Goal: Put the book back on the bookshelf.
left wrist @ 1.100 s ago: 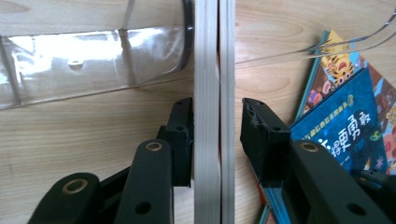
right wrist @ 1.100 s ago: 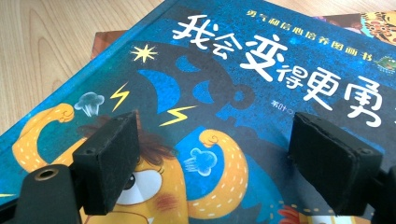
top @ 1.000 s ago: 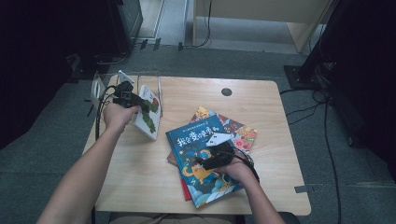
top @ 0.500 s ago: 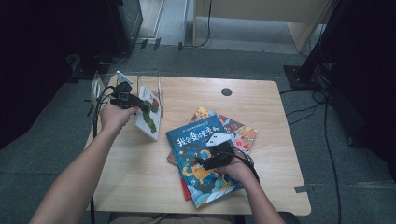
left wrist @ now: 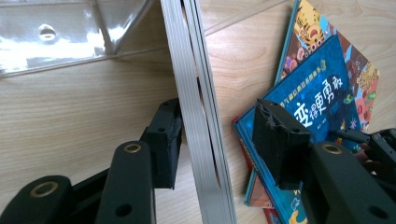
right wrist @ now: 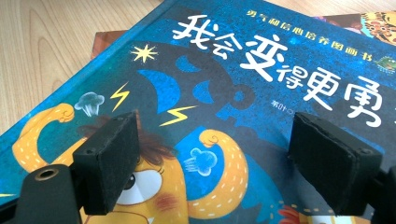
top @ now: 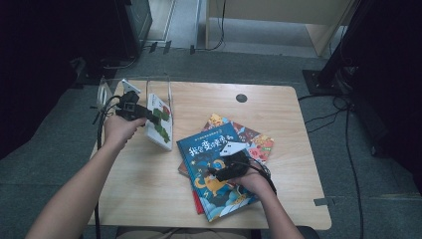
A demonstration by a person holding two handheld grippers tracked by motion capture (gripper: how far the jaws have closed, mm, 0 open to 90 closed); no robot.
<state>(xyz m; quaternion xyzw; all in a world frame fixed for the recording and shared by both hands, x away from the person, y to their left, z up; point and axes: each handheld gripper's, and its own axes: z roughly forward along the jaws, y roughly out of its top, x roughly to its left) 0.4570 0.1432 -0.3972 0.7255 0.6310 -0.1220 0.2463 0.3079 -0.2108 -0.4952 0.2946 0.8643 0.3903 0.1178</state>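
A thin white picture book (top: pixel 161 124) stands on edge at the table's left, its page edges (left wrist: pixel 198 140) between the jaws of my left gripper (top: pixel 151 114) (left wrist: pixel 217 121). Those jaws have just been opening. One pad sits next to the pages and the other stands well off, so the gripper is open. My right gripper (top: pixel 215 173) (right wrist: pixel 217 140) hovers open just over the blue monster book (top: pixel 209 149) (right wrist: pixel 224 93), which tops a stack of picture books (top: pixel 254 142). Nothing is between its pads.
A clear acrylic book stand (top: pixel 112 87) (left wrist: pixel 70 37) sits at the table's back left corner, behind the white book. A round cable hole (top: pixel 241 98) is near the far edge. Bare wood shows at the front left and far right.
The left hand has eased back a touch from the white book, which stays upright. The right hand and the book stack have not moved.
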